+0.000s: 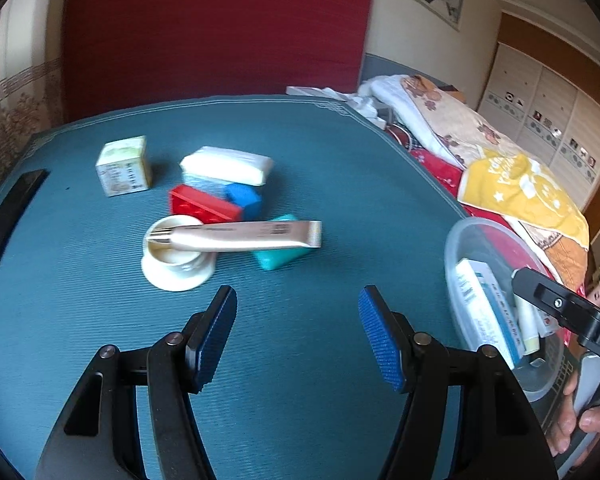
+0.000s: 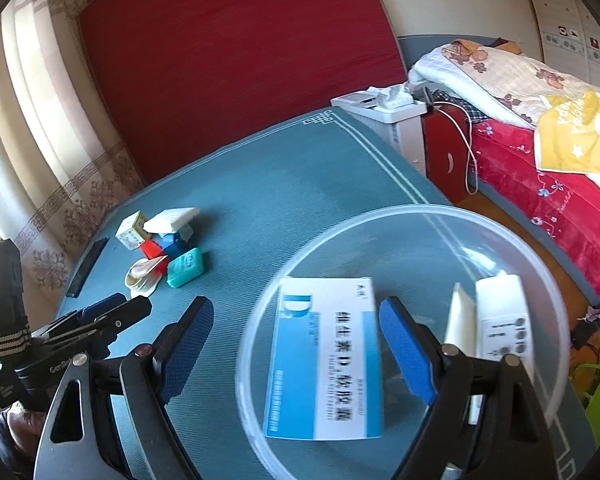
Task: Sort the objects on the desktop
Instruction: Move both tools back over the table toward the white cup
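My left gripper [image 1: 298, 332] hangs open over the teal mat [image 1: 300, 152], nothing between its blue pads. Ahead lies a cluster: a beige tube [image 1: 244, 236] resting across a white cup [image 1: 176, 260], a teal box [image 1: 280, 256], a red block [image 1: 202, 204], a blue block [image 1: 244, 198], a tissue pack [image 1: 228, 164] and a small carton [image 1: 124, 166]. My right gripper [image 2: 298, 348] is open over a clear plastic bowl [image 2: 380, 216], one finger inside it and one outside. The bowl holds a blue-white medicine box [image 2: 328, 360] and a white tube [image 2: 500, 312].
A black flat object [image 1: 8, 216] lies at the mat's left edge. A bed with red, floral and yellow covers [image 2: 560, 140] stands to the right, with a white stand [image 2: 384, 108] beside it. A red panel [image 1: 212, 28] backs the table.
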